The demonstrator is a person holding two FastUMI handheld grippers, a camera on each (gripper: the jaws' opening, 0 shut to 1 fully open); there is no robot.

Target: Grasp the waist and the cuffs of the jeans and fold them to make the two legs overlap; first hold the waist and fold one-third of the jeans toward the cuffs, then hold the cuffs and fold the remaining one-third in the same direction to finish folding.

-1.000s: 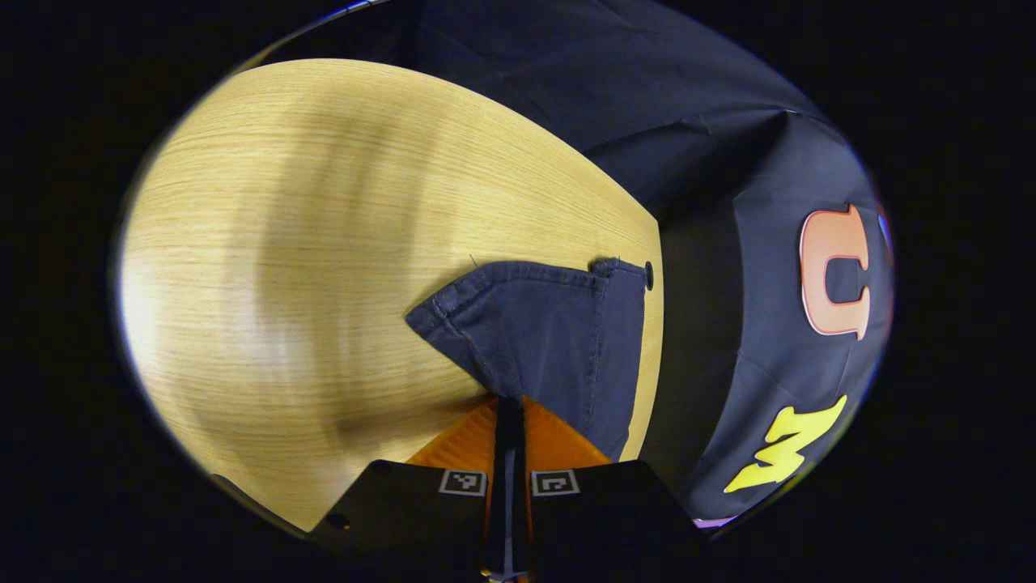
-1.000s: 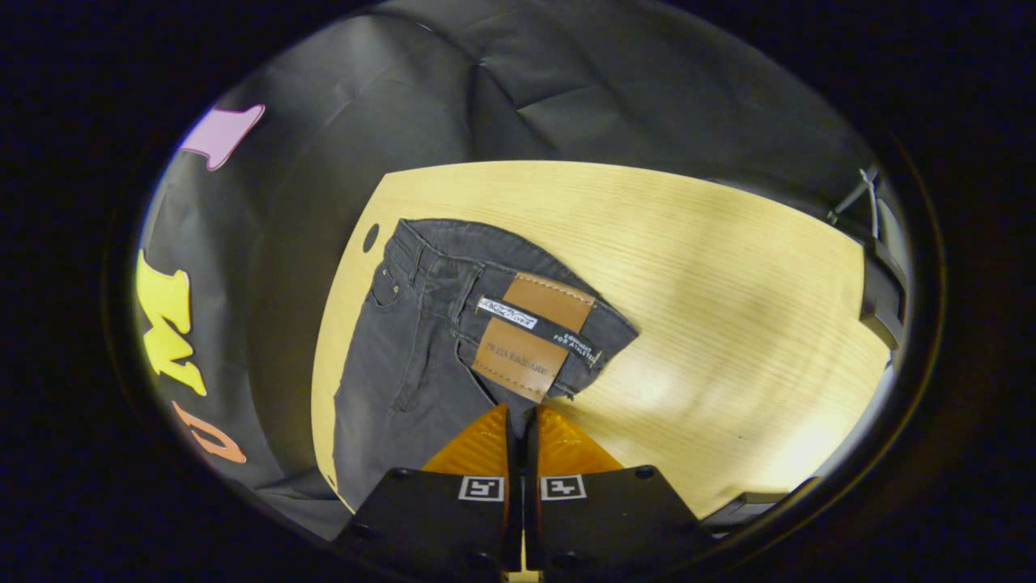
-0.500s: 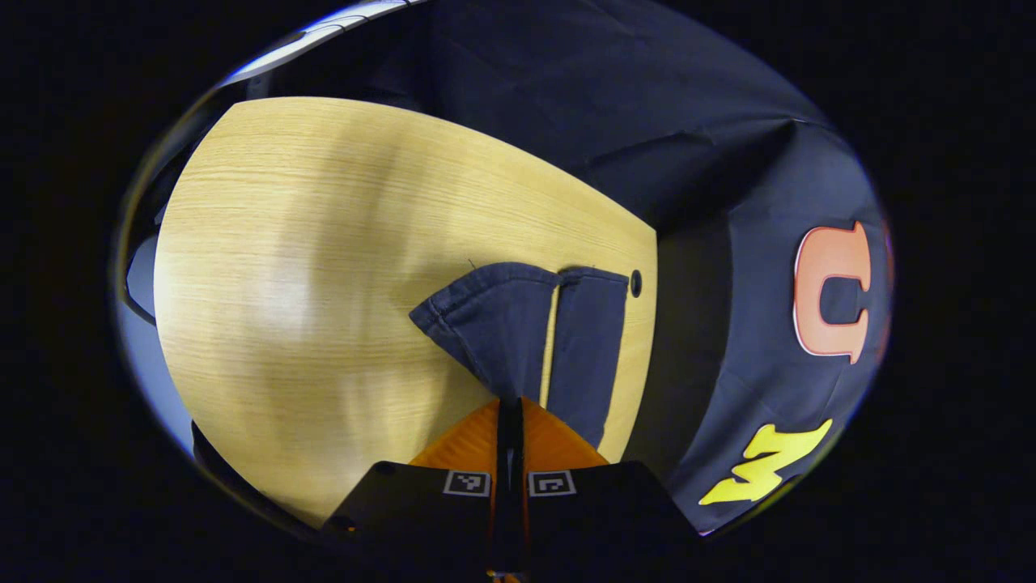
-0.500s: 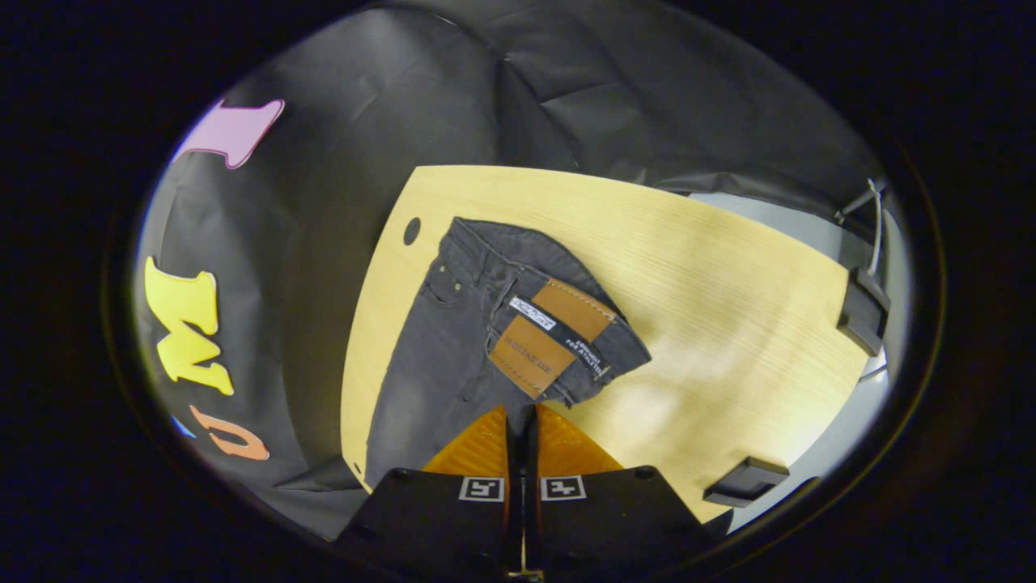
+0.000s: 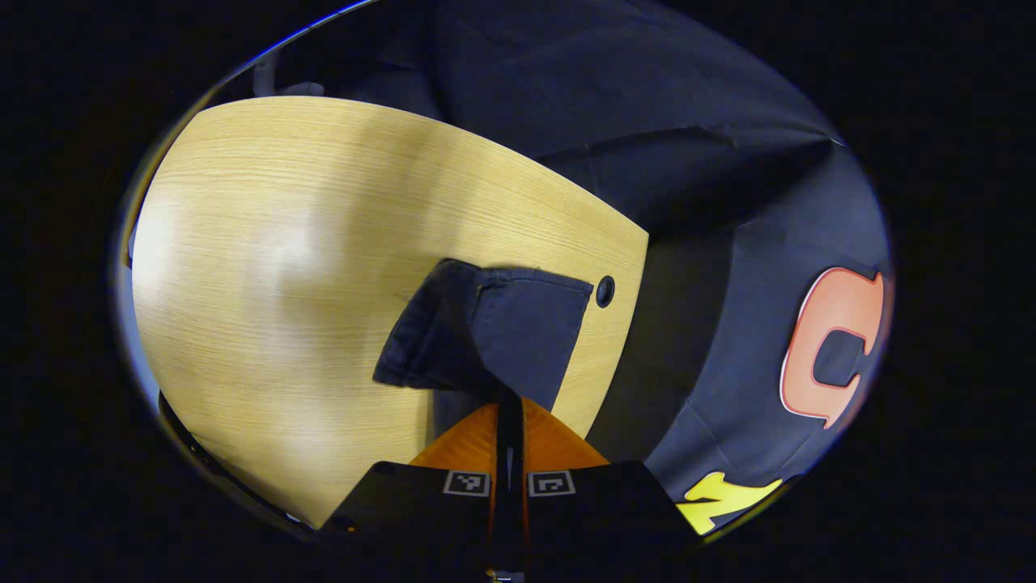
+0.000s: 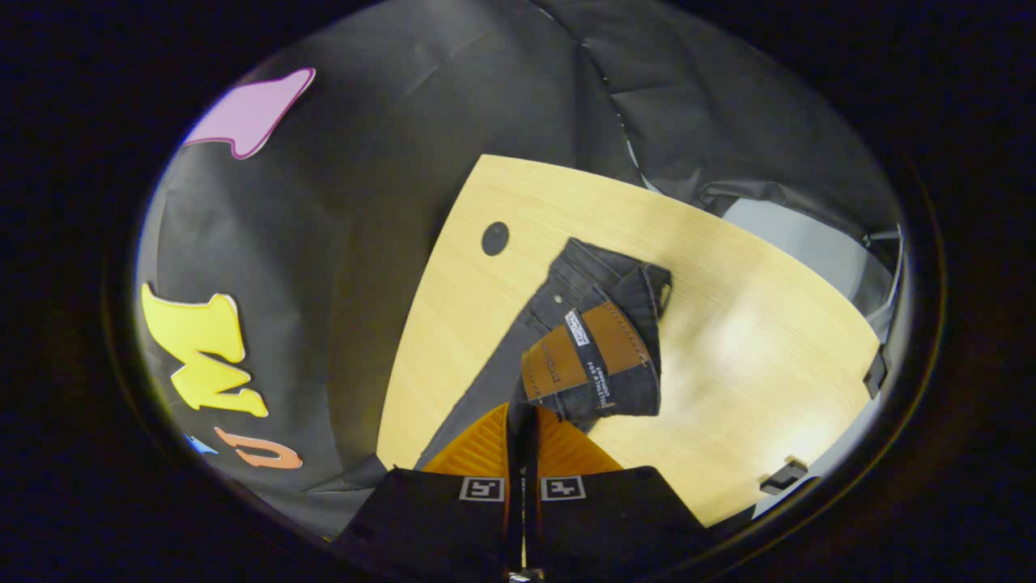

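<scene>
Both my grippers pinch the jeans above the wooden table (image 5: 267, 243): my left gripper (image 5: 509, 414) clamps the cuff (image 5: 486, 332), my right gripper (image 6: 522, 421) the waist (image 6: 599, 356), lifting one leg to lay over the other.

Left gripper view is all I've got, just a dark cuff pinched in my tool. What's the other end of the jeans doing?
Observer: In the right gripper view, the right tool is shut on the waist, lifted off the table.
Operator: Which face of the waist is up?
Observer: The brown leather patch shows, folded over toward the camera.
Operator: Anything else on that side?
Observer: A round hole in the table, beside the jeans.
</scene>
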